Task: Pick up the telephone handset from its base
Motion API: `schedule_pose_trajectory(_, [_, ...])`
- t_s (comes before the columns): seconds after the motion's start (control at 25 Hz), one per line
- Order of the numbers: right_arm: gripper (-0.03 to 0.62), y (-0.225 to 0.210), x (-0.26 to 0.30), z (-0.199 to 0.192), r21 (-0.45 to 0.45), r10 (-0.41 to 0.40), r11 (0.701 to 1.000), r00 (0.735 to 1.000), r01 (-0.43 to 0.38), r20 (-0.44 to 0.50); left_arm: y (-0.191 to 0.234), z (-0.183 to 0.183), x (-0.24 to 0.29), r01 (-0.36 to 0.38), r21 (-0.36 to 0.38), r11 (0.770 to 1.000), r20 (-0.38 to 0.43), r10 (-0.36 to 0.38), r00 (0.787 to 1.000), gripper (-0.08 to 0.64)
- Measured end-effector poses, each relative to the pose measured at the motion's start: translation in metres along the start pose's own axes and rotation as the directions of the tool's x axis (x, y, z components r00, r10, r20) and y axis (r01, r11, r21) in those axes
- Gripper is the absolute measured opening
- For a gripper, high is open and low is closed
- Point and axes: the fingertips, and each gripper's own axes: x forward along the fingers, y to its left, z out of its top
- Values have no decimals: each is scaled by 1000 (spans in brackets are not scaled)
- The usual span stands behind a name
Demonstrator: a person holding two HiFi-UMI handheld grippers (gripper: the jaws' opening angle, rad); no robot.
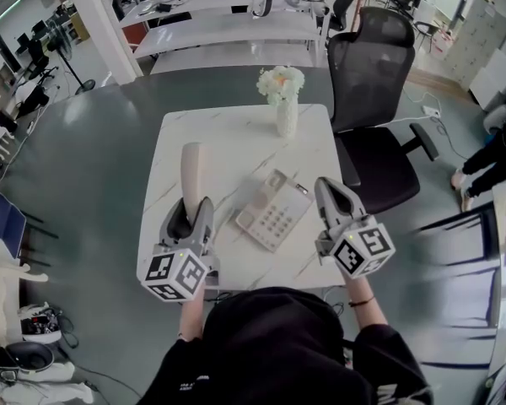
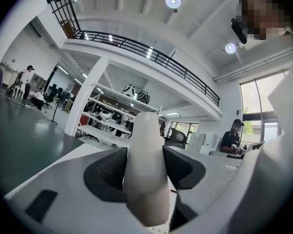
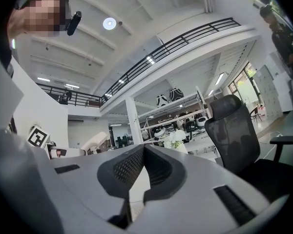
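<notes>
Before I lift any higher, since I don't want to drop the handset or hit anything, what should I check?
1. Grip: the handset sits between both pads of the left tool, which is clamped on its lower part. Ok.
2. Off the cradle: the handset is held to the left of the phone base, not touching it. Ok.
3. Right tool: jaws together, nothing between them, beside the base's right edge. Ok.
4. Vase of flowers: upright at the far edge of the table, well apart from the handset. Ok.
5. Cord from handset to base: none can be made out. Cannot tell.
</notes>
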Motion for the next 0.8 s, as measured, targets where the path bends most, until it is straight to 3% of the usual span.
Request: schedule_pose_trajectory(0.8, [-9,-11,1,-2,-44,-59,997,998,60,5,5,-8,5,-3,-3,1000,-26,3,1000,221])
